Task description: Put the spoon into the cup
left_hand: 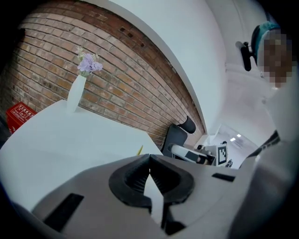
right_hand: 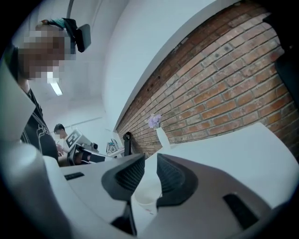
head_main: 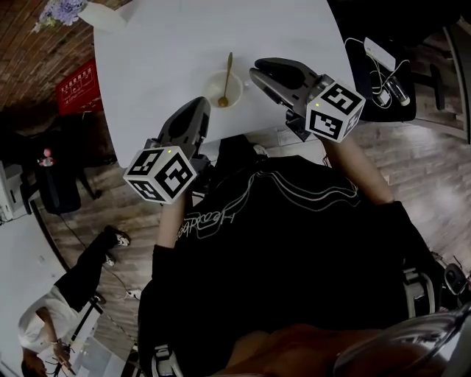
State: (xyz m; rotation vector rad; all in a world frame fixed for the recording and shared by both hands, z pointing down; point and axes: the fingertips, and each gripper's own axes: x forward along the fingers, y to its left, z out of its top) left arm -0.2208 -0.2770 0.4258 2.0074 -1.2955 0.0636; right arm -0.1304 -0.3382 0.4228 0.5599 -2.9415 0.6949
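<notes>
A small white cup (head_main: pixel 224 89) stands near the front edge of the white table (head_main: pixel 162 51), and a gold spoon (head_main: pixel 227 74) leans inside it with its handle pointing away. My right gripper (head_main: pixel 257 71) hovers just right of the cup, its jaws apart with nothing between them. In the right gripper view (right_hand: pixel 150 158) the cup (right_hand: pixel 145 198) shows through that gap, lower down. My left gripper (head_main: pixel 200 101) sits left of the cup and nearer the table edge, shut and empty. The left gripper (left_hand: pixel 149 156) has its tips touching, with the spoon handle's tip (left_hand: pixel 139 150) just beyond.
A white vase with purple flowers (head_main: pixel 99 15) stands at the table's far left corner. A red box (head_main: pixel 77 87) lies on the floor left of the table. A dark side table with cables and devices (head_main: pixel 383 74) is to the right. A person (head_main: pixel 44 324) stands at lower left.
</notes>
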